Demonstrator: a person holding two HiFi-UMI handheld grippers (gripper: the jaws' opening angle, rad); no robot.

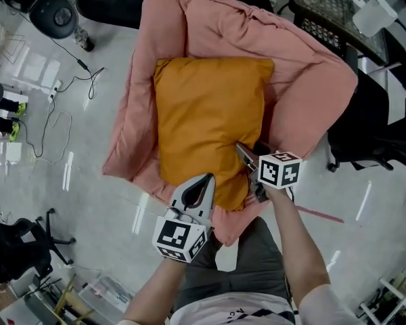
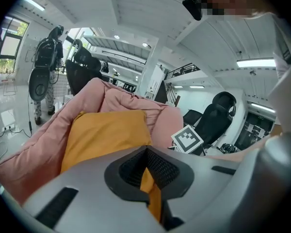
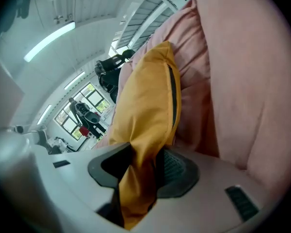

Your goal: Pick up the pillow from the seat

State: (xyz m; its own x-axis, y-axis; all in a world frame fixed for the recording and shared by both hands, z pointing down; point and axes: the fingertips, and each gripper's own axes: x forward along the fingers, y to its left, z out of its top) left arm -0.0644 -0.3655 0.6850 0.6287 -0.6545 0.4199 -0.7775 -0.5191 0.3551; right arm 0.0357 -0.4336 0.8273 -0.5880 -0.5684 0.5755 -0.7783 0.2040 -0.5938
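Note:
An orange pillow (image 1: 206, 120) lies flat on a pink padded seat (image 1: 304, 66). My left gripper (image 1: 201, 189) is at the pillow's near edge, and in the left gripper view a fold of the orange pillow (image 2: 104, 135) is pinched between the left gripper's (image 2: 148, 176) jaws. My right gripper (image 1: 247, 160) is at the pillow's near right corner. In the right gripper view the pillow's (image 3: 145, 106) corner hangs bunched between the right gripper's (image 3: 140, 178) jaws, and the pads clamp it. The pillow still rests on the seat (image 3: 233, 81).
A black office chair (image 1: 379, 137) stands right of the seat. Cables (image 1: 61, 107) and a round black device (image 1: 51, 12) lie on the glossy floor at left. A wire-mesh rack (image 1: 325, 12) is at the back right. The person's lap (image 1: 237, 269) is just before the seat.

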